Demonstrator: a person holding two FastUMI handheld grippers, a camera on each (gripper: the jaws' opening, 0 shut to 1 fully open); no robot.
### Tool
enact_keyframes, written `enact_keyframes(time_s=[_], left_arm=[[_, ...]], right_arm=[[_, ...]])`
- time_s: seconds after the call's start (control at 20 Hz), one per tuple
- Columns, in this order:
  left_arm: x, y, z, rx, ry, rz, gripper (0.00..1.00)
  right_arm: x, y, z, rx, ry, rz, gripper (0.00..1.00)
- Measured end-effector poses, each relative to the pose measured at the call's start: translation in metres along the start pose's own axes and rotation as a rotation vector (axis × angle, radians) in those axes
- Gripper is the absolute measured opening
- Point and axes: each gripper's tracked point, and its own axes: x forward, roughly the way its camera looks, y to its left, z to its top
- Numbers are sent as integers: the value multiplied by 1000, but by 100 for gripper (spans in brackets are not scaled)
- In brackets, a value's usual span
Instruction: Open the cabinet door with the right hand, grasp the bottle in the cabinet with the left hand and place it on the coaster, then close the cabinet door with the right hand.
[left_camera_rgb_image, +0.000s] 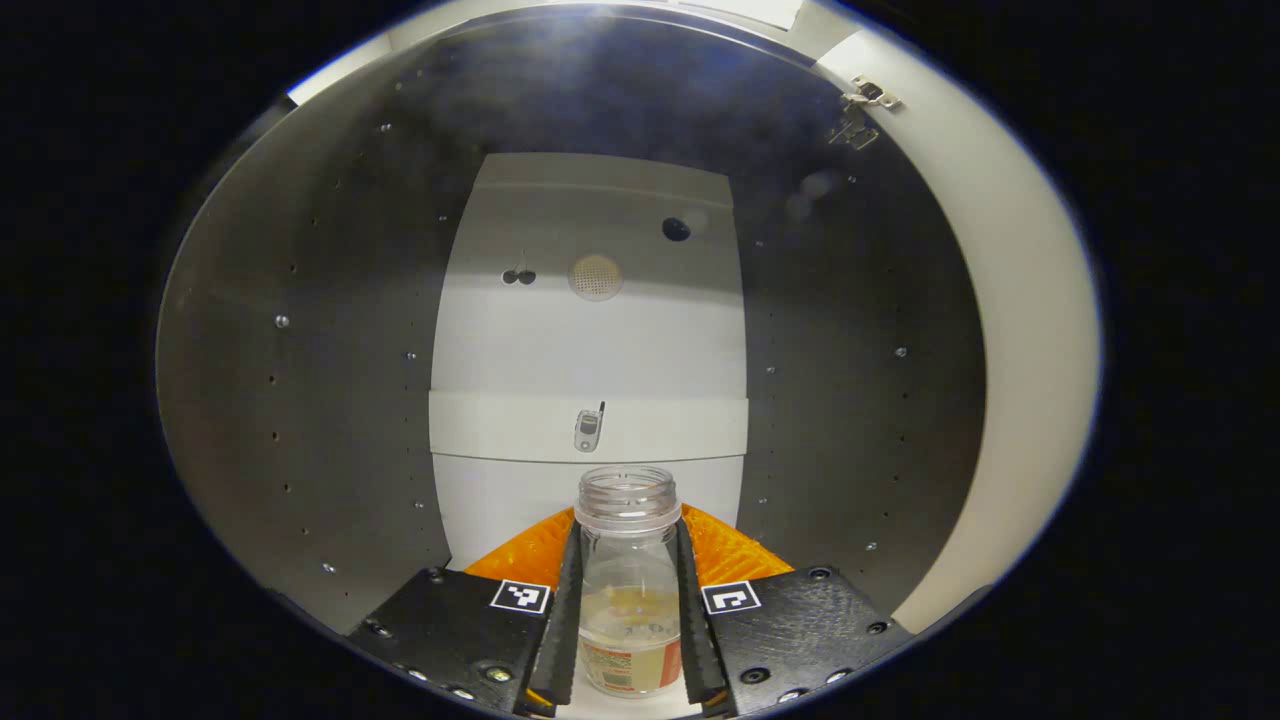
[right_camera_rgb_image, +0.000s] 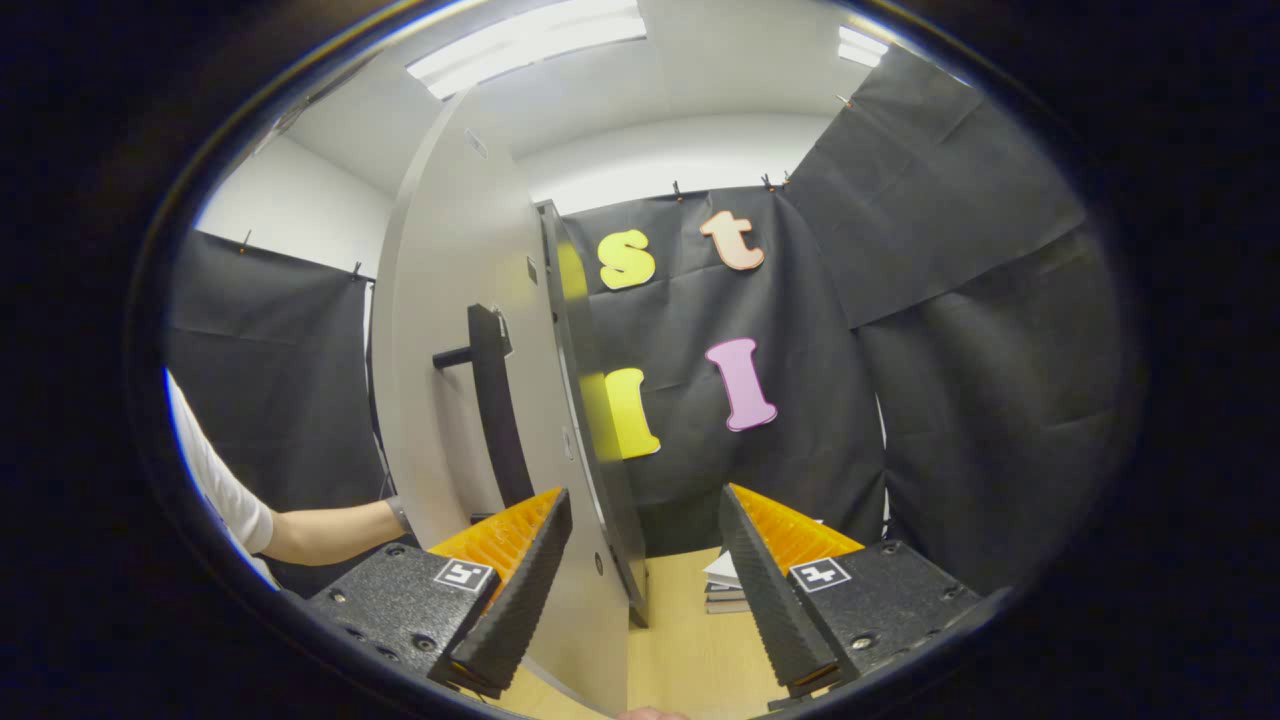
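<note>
While inside the cabinet (left_camera_rgb_image: 300, 400), left tool (left_camera_rgb_image: 628, 610) clamped on bottle (left_camera_rgb_image: 628, 590), both fingers (left_camera_rgb_image: 565, 620) pressing its sides below the threaded neck. Bottle upright, clear, no cap, pale liquid low in it, label at base. Standing on cabinet floor near front edge, approx. centred betw. the dark side walls. White back panel (left_camera_rgb_image: 590, 330) behind, w/ small holes and a fitting. Hinge (left_camera_rgb_image: 868, 98) up at top right on the cabinet's front edge.

In right gripper view: right tool (right_camera_rgb_image: 635, 590) spread wide, holding nothing, fingers either side of the door's (right_camera_rgb_image: 450, 350) free edge, not touching it. Door swung open, seen nearly edge-on, black handle (right_camera_rgb_image: 495, 400) on its face. Forearm (right_camera_rgb_image: 330, 530) reaching past door at left. Table (right_camera_rgb_image: 690, 650) below, wood-coloured, w/ stack of books (right_camera_rgb_image: 725, 585) near its far edge.
</note>
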Motion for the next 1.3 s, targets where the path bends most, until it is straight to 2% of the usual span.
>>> enact_keyframes(time_s=[0.25,0.45,0.8,1.1,1.15,1.2,1.3], left_arm=[[-56,1,23,32,-33,-45,40],[-114,19,26,21,-41,-24,40],[-210,78,2,46,-43,127,41],[-272,102,-70,38,-1,276,41],[-282,105,-87,31,9,299,29],[-293,107,-103,33,16,322,41],[-312,116,-130,69,18,371,41]], right_arm=[[-1,0,-1,-44,7,-7,93],[2,-1,0,-21,-13,-18,93],[3,0,5,-60,-10,10,93],[3,0,11,-86,-41,-19,93],[2,0,12,-90,-41,-23,93],[2,0,14,-98,-41,-28,93],[0,-1,13,-120,-27,-54,93]])
